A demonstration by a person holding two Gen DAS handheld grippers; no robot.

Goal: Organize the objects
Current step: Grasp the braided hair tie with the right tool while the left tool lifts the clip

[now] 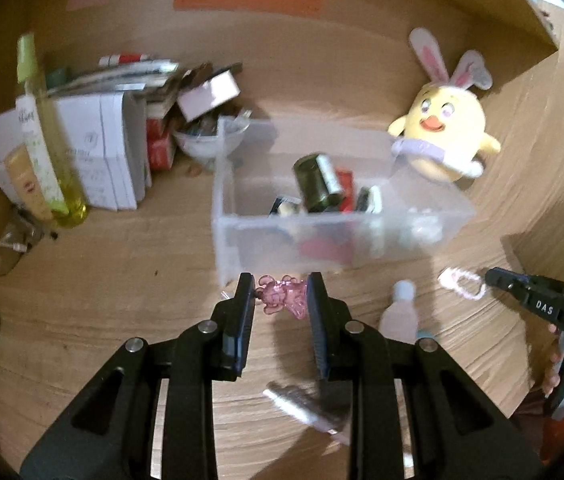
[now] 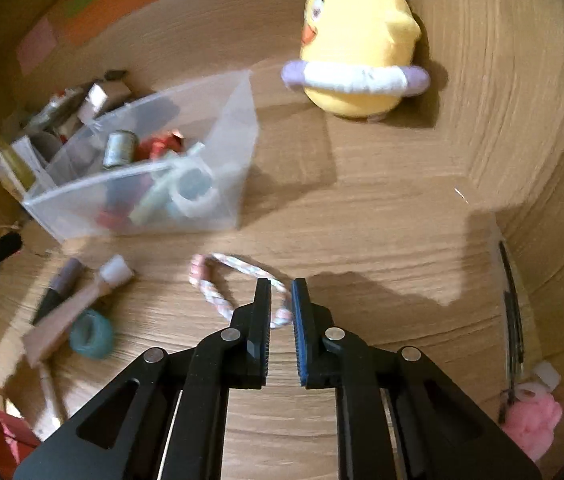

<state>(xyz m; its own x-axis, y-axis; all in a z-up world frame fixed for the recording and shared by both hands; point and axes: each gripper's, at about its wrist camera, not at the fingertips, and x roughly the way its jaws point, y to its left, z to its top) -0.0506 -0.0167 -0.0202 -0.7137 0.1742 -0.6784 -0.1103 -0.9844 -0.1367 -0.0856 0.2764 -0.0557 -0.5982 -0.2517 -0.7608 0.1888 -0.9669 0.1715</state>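
A clear plastic bin (image 1: 322, 232) holding several small items stands mid-table; it also shows in the right wrist view (image 2: 218, 128). My left gripper (image 1: 281, 286) holds a pink translucent bear figure (image 1: 282, 298) between its fingertips, just in front of the bin's near wall. My right gripper (image 2: 281, 286) is nearly shut around one end of a pink-and-white braided loop (image 2: 218, 284) lying on the table. The loop (image 1: 462, 282) and the right gripper (image 1: 498, 278) also show at the right of the left wrist view.
A yellow chick plush (image 1: 444, 132) sits behind the bin. Boxes and a yellow bottle (image 1: 48, 152) stand at the left. A small pale bottle (image 1: 400, 314), a teal ring (image 2: 92, 334) and a pen (image 2: 60, 286) lie near the bin. A pink plush (image 2: 532, 426) lies at the right.
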